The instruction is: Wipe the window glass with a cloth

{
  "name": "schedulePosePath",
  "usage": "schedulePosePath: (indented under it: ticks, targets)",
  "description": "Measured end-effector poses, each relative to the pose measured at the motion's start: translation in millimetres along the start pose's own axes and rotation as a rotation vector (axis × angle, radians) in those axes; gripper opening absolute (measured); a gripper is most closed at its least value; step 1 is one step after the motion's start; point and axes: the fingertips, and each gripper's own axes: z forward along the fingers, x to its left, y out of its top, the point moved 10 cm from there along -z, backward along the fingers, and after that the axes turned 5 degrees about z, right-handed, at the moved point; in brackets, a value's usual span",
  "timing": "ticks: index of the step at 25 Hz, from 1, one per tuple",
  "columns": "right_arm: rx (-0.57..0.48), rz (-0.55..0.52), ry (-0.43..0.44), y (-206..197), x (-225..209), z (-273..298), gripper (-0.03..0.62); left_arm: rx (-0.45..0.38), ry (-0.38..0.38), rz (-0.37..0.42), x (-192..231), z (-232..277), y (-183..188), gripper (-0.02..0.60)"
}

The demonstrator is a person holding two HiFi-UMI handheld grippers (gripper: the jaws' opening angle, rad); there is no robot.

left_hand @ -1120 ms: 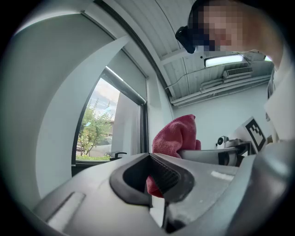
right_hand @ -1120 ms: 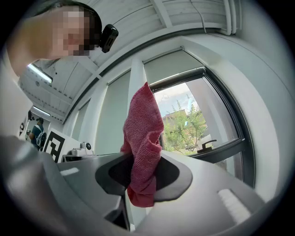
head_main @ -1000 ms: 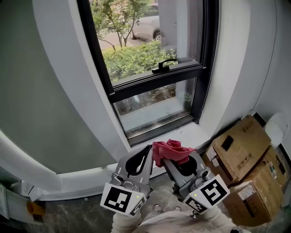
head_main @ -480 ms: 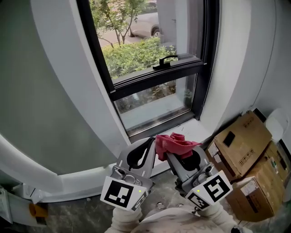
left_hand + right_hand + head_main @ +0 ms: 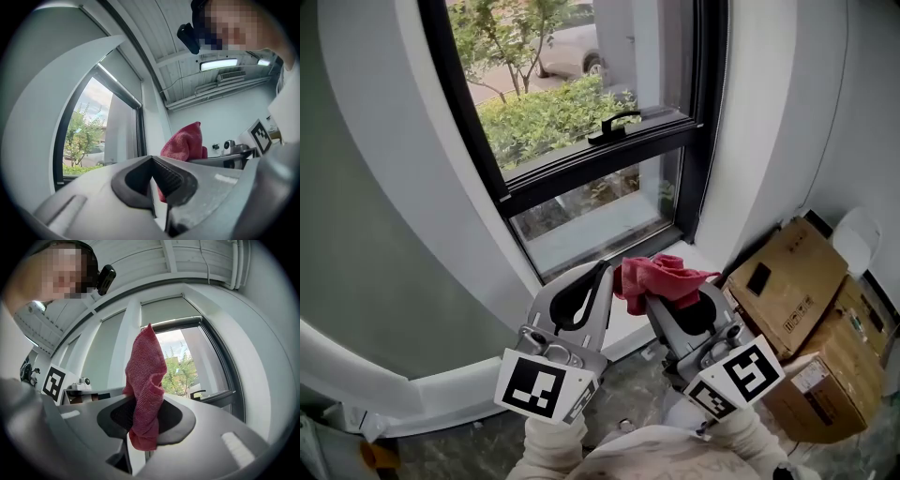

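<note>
The cloth [image 5: 664,277], a red terry rag, is pinched in the right tool [image 5: 667,298], whose jaws are pressed together on it. In the right gripper view the cloth [image 5: 145,380] runs up between the two dark pads, with a peak standing above them and a folded end hanging below. The left tool [image 5: 602,277] is held just beside it, with its jaws pressed together and nothing between them. In the left gripper view the left tool [image 5: 156,185] shows its ribbed pads meeting, and the cloth [image 5: 183,143] rises behind them, not in their grip. Both tools are held low in front of the person, pointing toward the window glass [image 5: 572,84] and well apart from it, so the cloth touches neither pane. The window has a black frame [image 5: 591,161] with a black handle [image 5: 613,124] on the crossbar between the upper and lower panes. Through the glass show a green hedge [image 5: 553,117] and a parked car [image 5: 567,49]. To the right, on the floor beside the wall, stand cardboard boxes [image 5: 787,286].
</note>
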Motion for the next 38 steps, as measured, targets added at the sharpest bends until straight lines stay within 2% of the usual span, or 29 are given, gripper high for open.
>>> schedulePosePath:
  ticks: [5, 11, 20, 24, 33, 38]
  targets:
    - [-0.005, 0.020, 0.006, 2, -40, 12, 0.123, 0.004, 0.002, -0.003, 2, 42, -8, 0.000]
    - [-0.007, 0.040, 0.049, 15, -108, 36, 0.123, 0.021, 0.031, 0.014, -1, 111, -16, 0.000]
    - [-0.003, 0.025, 0.140, 47, -213, 63, 0.123, 0.007, 0.116, 0.021, -9, 210, -18, 0.000]
    - [0.000, 0.024, 0.170, 50, -249, 65, 0.123, -0.005, 0.151, 0.020, -17, 239, -25, 0.000]
    - [0.042, 0.118, 0.205, 29, -292, 81, 0.123, 0.047, 0.200, 0.012, -12, 276, -43, 0.000]
    - [0.061, 0.112, 0.196, 22, -297, 99, 0.123, 0.047, 0.196, -0.008, 10, 288, -53, 0.000]
